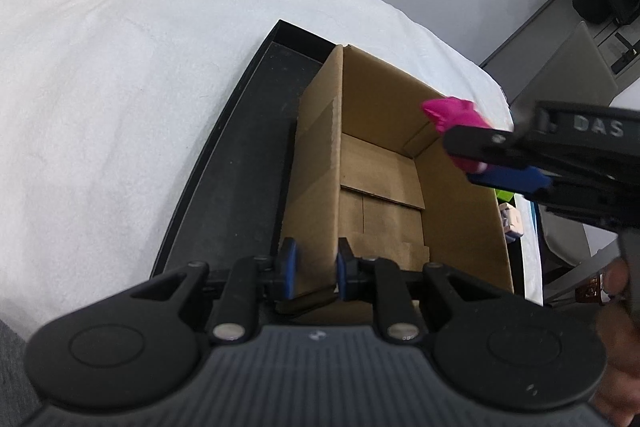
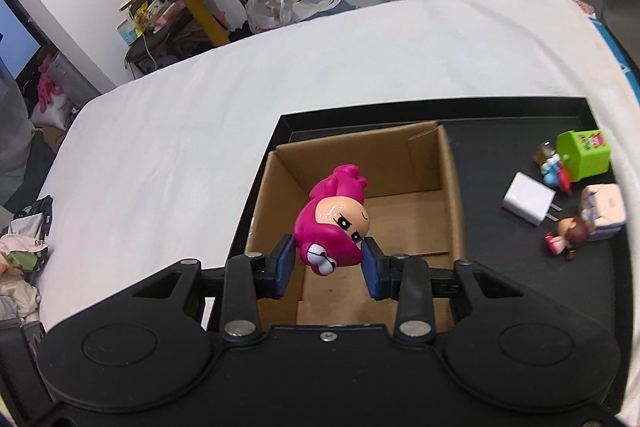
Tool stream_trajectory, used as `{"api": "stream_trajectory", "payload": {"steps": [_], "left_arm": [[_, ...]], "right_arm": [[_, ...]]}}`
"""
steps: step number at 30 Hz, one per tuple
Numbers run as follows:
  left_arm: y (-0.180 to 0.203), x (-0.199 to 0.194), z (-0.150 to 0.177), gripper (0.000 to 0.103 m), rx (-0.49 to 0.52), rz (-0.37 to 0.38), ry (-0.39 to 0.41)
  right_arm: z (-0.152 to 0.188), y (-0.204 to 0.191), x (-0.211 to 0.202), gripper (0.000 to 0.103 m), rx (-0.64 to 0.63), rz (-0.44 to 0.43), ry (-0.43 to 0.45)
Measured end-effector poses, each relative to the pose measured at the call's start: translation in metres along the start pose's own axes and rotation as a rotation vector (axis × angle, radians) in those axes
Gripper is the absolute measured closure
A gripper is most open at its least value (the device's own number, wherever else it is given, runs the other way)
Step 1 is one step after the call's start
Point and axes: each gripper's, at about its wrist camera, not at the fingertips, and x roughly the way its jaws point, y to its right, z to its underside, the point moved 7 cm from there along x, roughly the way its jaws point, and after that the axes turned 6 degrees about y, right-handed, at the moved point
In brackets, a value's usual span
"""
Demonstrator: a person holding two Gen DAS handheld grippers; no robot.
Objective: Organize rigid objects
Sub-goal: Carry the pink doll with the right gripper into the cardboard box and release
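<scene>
An open cardboard box [image 1: 380, 163] [image 2: 400, 163] stands on a black tray [image 1: 240, 163] [image 2: 520, 123] on a white-covered table. My left gripper [image 1: 317, 267] is shut on the box's near-left wall. My right gripper [image 2: 329, 265] is shut on a pink toy figure [image 2: 334, 223] and holds it above the box's open top. In the left wrist view the right gripper [image 1: 472, 155] reaches in from the right with the pink toy figure [image 1: 452, 113] over the box's right wall. The box shows nothing inside.
On the tray right of the box lie a white charger plug [image 2: 528, 203], a green toy box [image 2: 585, 155], a small blue figure [image 2: 551, 167], a brown-haired doll [image 2: 570, 231] and a white block [image 2: 604, 209]. The white cloth [image 2: 240, 99] surrounds the tray.
</scene>
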Motion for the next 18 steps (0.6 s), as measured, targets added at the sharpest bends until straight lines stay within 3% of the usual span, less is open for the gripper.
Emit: {"api": "stream_trajectory", "payload": {"steps": [7,9,12,18], "left_arm": [[-0.003,-0.001,0.000,0.084,-0.011,0.000,-0.010],[-0.003,0.000,-0.001,0.084,-0.006,0.001,-0.012],[-0.004,0.000,-0.001,0.084,-0.004,0.004,-0.012],[0.001,0.001,-0.001,0.084,0.030,-0.007,-0.017]], "right_arm": [[0.002,-0.018,0.020,0.065,-0.031,-0.026,-0.002],[0.003,-0.020,0.020,0.043,-0.059,-0.031,0.022],[0.003,-0.017,0.013,0.027,-0.073,-0.027,0.060],[0.005,-0.012,-0.009,0.018,-0.094,-0.039,0.123]]}}
